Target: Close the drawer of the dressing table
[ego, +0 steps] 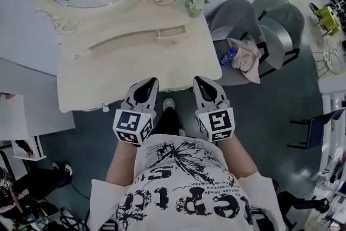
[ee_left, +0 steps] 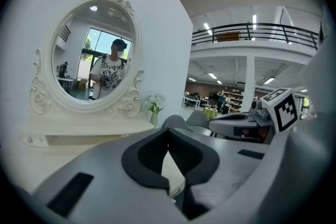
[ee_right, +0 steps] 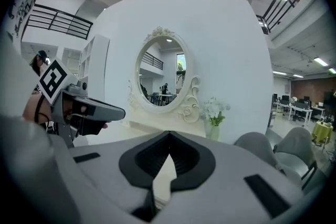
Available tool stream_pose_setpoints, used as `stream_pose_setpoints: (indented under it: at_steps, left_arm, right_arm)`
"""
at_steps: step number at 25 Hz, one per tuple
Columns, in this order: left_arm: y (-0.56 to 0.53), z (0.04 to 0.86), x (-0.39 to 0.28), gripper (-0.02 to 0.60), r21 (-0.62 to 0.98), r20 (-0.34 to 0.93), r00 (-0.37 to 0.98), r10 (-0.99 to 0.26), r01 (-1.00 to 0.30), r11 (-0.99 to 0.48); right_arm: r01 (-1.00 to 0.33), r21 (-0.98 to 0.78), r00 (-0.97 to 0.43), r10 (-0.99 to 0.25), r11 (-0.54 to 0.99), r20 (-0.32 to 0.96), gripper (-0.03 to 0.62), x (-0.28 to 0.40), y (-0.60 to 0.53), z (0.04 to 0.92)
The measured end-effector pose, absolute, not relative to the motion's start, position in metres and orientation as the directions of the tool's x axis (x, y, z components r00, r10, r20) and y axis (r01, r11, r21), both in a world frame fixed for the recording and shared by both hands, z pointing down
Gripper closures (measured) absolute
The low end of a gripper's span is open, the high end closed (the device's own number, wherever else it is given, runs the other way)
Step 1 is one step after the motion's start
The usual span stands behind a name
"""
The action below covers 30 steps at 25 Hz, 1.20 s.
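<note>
I hold my L gripper (ego: pixel 148 83) and R gripper (ego: pixel 199 82) side by side, both clenched and w/ nothing between the jaws. Closed tips make a firm blunt end for pushing, I think, and two of them push evenly. The cream-white carved wooden dressing table (ego: pixel 108 65) stands right before me. Its drawer front (ego: pixel 113 101) runs along the near edge, just ahead of my tips. From above I cannot tell how far it stands out.
</note>
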<state>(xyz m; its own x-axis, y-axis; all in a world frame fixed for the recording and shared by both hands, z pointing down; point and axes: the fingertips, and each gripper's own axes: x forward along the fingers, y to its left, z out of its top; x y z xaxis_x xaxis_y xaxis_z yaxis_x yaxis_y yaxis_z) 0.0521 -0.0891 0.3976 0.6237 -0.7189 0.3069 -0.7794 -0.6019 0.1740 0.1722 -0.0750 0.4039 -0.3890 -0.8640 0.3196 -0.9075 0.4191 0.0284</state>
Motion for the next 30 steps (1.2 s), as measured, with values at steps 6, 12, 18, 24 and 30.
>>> stream_pose_setpoints:
  at_steps: [6, 12, 18, 24, 30]
  left_arm:
    - [-0.185, 0.386, 0.053, 0.563, 0.175, 0.276, 0.636, -0.72, -0.77, -0.614]
    - [-0.249, 0.409, 0.043, 0.563, 0.189, 0.271, 0.638, -0.721, -0.77, -0.61]
    - [-0.269, 0.428, 0.025, 0.563, 0.263, 0.299, 0.605, -0.738, -0.796, -0.546]
    - [-0.282, 0.445, 0.008, 0.563, 0.214, 0.286, 0.505, -0.814, -0.862, -0.459]
    - [-0.283, 0.484, 0.009, 0.563, 0.193, 0.309, 0.473, -0.825, -0.881, -0.432]
  right_arm:
    - [-0.919, 0.03, -0.36, -0.867, 0.394, 0.345, 0.585, 0.169, -0.159, 0.405]
    - [-0.925, 0.008, -0.352, -0.863, 0.381, 0.362, 0.585, 0.167, -0.225, 0.435]
    - [-0.922, 0.044, -0.332, -0.841, 0.386, 0.427, 0.585, 0.161, -0.253, 0.472]
    - [-0.908, -0.062, -0.391, -0.782, 0.415, 0.486, 0.585, 0.155, -0.269, 0.517]
    - [-0.896, -0.202, -0.434, -0.681, 0.395, 0.59, 0.534, 0.154, -0.28, 0.582]
